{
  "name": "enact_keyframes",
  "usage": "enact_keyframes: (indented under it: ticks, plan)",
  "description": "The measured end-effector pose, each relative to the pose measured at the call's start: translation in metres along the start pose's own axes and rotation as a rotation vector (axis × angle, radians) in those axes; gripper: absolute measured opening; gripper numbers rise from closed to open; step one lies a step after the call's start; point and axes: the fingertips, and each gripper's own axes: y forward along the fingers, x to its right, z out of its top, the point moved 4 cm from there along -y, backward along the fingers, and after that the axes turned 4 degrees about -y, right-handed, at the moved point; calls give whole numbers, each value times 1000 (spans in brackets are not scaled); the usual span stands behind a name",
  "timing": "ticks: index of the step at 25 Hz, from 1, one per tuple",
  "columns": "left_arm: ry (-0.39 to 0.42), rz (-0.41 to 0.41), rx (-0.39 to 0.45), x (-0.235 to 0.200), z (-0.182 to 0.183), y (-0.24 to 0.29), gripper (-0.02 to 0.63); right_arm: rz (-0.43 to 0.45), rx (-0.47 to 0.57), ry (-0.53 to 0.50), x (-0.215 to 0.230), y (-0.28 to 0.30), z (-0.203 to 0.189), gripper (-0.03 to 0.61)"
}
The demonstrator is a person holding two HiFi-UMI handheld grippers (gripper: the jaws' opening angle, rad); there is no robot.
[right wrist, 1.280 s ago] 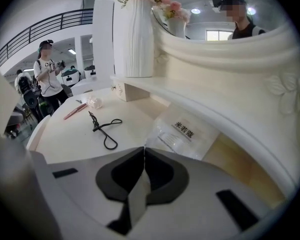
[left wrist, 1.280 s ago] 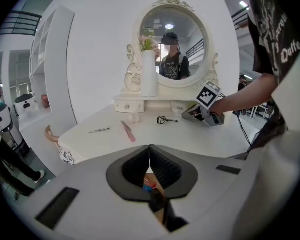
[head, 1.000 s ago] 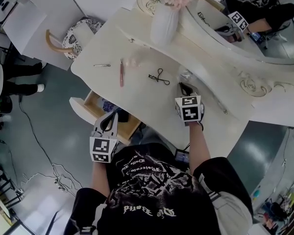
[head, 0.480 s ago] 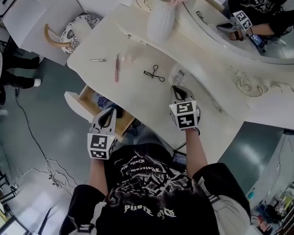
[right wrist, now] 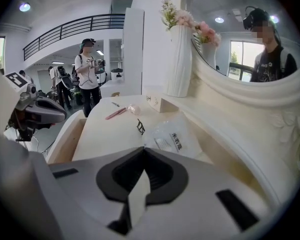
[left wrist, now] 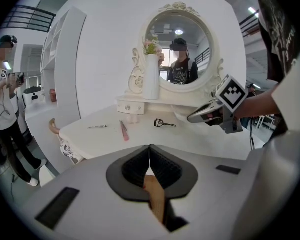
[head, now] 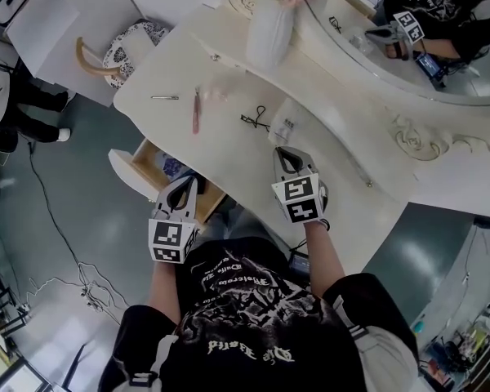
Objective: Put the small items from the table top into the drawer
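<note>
head: overhead, down | gripper views: low, level (sharing table top [head: 229,149])

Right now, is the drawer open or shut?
Open. In the head view the drawer sticks out from under the table, and its wooden inside shows.

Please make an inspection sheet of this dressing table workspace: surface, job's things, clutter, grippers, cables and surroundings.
Surface: white dressing table, top mostly bare; its drawer stands open.
Job's things: silver clip, pink stick, pale pink small item, black eyelash curler and clear packet, all lying on the top.
Clutter: white vase with flowers, beside the mirror.
Grippers: left gripper over the drawer, jaws together, empty; right gripper over the top near the packet, jaws together, empty.
Cables: loose cable on the floor, left of the table.
Surroundings: patterned stool beyond the table; bystander at the left.
</note>
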Motion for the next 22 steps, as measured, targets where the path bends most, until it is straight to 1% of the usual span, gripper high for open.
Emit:
enact_keyframes:
  ticks: [2,4,7,15,22]
  plan:
    - [-1,7,3,-3,-1,-2,15,-16,-4,-22,-5,-1,2,11]
    - [-2,12,7,-6,-3,-4,17,-13,-11,-38,-11,-1,3,11]
    - [-3,20,17,-10,-2,-9,17,11,-8,-58,-23,-2,6,11]
    - [-26,65,42,-32,-5,-26,17,65,47,-115,-56,-2,30,10]
    - [-36,104,44,-44,-14,-39,17,143,58,-187,-94,0,41,11]
